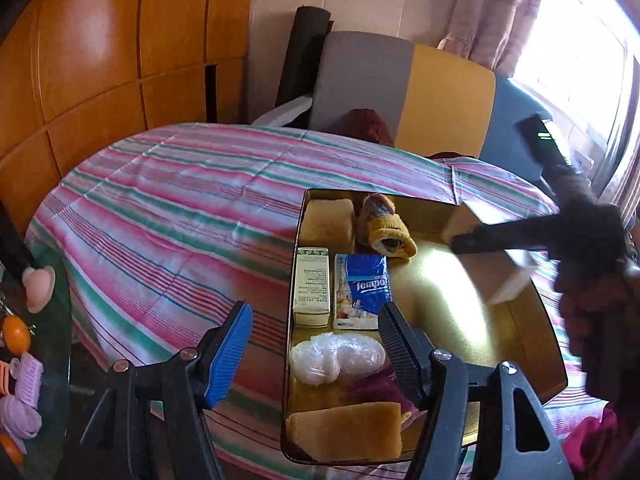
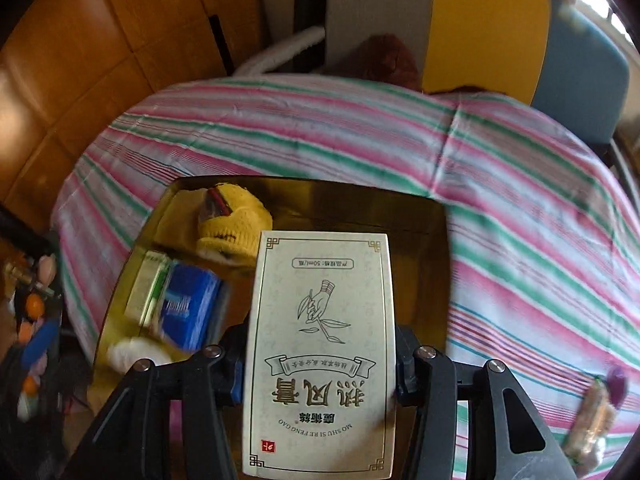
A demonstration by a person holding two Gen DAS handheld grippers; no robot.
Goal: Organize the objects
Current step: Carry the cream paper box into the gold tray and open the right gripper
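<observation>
A gold tray [image 1: 452, 320] lies on the striped bedspread [image 1: 168, 216]. Its left side holds a yellow knit sock [image 1: 386, 226], a white-green box [image 1: 312, 286], a blue Tempo tissue pack [image 1: 362, 290], a wad of clear plastic [image 1: 334, 356] and yellow sponges [image 1: 346, 432]. My left gripper [image 1: 314, 354] hovers open over the tray's near-left edge, with nothing between its fingers. My right gripper [image 2: 320, 372] is shut on a cream printed box [image 2: 320, 340] and holds it above the tray [image 2: 420, 208]. In the left wrist view that box [image 1: 510, 280] is blurred at the right.
A side table at the left carries small pink, orange and purple items [image 1: 24, 380]. Grey, yellow and blue cushions [image 1: 444, 92] stand behind the bed, against wooden panels [image 1: 100, 52]. A packet and a purple object [image 2: 596, 412] lie on the bedspread at the right.
</observation>
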